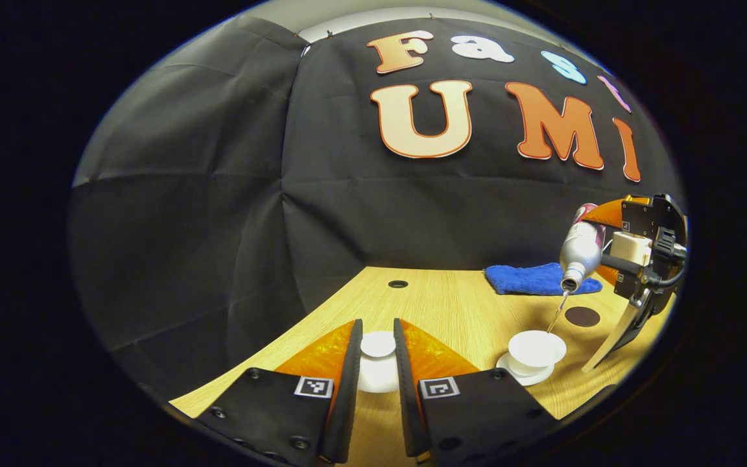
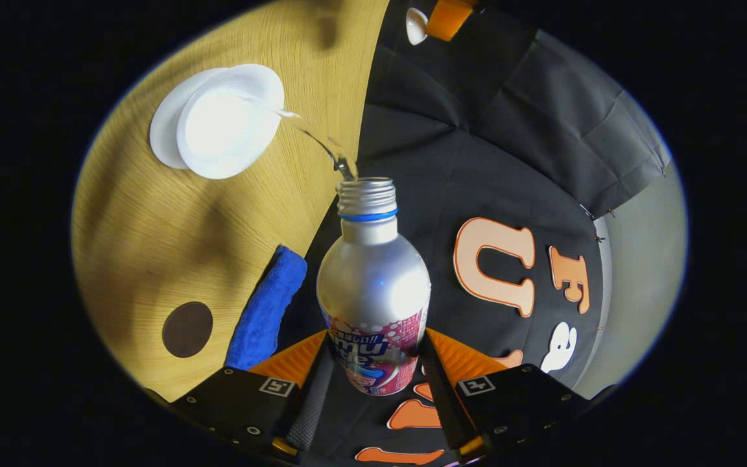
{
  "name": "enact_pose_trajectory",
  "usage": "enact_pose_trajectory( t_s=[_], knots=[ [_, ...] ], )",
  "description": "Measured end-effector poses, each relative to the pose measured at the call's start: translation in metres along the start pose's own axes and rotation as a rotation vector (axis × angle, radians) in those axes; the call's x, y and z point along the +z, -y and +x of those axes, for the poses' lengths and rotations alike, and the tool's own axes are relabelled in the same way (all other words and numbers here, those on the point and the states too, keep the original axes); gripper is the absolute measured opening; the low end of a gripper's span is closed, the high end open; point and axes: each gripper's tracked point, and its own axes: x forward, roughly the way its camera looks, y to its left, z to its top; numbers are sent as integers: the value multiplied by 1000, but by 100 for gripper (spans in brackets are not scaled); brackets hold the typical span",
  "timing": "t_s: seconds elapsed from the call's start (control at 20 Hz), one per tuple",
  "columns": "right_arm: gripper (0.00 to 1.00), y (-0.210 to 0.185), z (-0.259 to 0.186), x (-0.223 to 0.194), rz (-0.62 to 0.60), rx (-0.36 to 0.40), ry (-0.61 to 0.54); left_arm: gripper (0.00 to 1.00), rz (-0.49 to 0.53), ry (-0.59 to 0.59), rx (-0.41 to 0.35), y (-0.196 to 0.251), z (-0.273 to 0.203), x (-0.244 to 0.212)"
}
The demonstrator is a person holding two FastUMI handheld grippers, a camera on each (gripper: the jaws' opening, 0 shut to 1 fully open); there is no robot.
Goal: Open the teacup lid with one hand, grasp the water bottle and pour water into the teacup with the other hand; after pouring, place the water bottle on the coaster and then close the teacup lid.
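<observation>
2 grippers are at work over the wooden table point(image 1: 451, 298), the biggest thing here, which carries everything else. Next in size is the water bottle point(image 2: 373, 285), a bare-metal body with a printed sleeve round its lower half and an uncapped threaded neck; the right gripper point(image 2: 377, 379) is clamped on that sleeved lower part, a finger on each side, and the bottle is tipped so that a thin stream runs from its mouth into the teacup point(image 1: 535, 350). Metal like this is stiff and will not crush, but it looks smooth and may slip, so the sleeved band is the sensible place to hold, and its weight should ease as it empties. The blue cloth point(image 1: 532, 279) lies at the far side of the table, soft and of no concern. The teacup stands on its saucer point(image 1: 509, 370), white and probably ceramic, so brittle and easy to nudge; the stream lands near its rim. The lid point(image 1: 378, 353), also white, sits between the fingers of the left gripper point(image 1: 377, 363), closed narrowly on it and raised off the table; its knob is the natural hold. Smallest is the dark round coaster point(image 1: 582, 316), flat, just beyond the cup.
</observation>
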Motion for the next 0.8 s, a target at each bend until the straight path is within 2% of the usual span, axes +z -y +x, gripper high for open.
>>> enact_pose_trajectory(
  t_s=[0.15,0.2,0.35,0.4,0.45,0.5,0.55,0.7,0.75,0.8],
  knots=[
    [76,4,0,-6,-7,-10,0,31,3,4,-3,2,1,2],
    [76,8,0,-7,-11,-23,1,34,4,4,-5,4,1,3],
    [76,13,2,-7,-6,-35,8,35,4,6,-7,6,0,4],
    [76,15,2,-8,-8,-39,9,31,5,7,-10,8,0,5],
    [76,18,3,-9,-12,-46,9,35,7,7,-10,8,0,6],
    [76,20,3,-10,-15,-50,10,31,7,11,-12,8,-1,8],
    [76,21,5,-11,-18,-53,12,34,9,10,-14,9,-1,7],
    [76,27,6,-13,-25,-67,12,35,10,8,-17,12,-1,8],
    [76,29,6,-14,-29,-71,13,31,12,6,-19,12,-1,8],
    [76,31,6,-15,-35,-77,13,34,13,8,-18,13,-2,9]
  ],
)
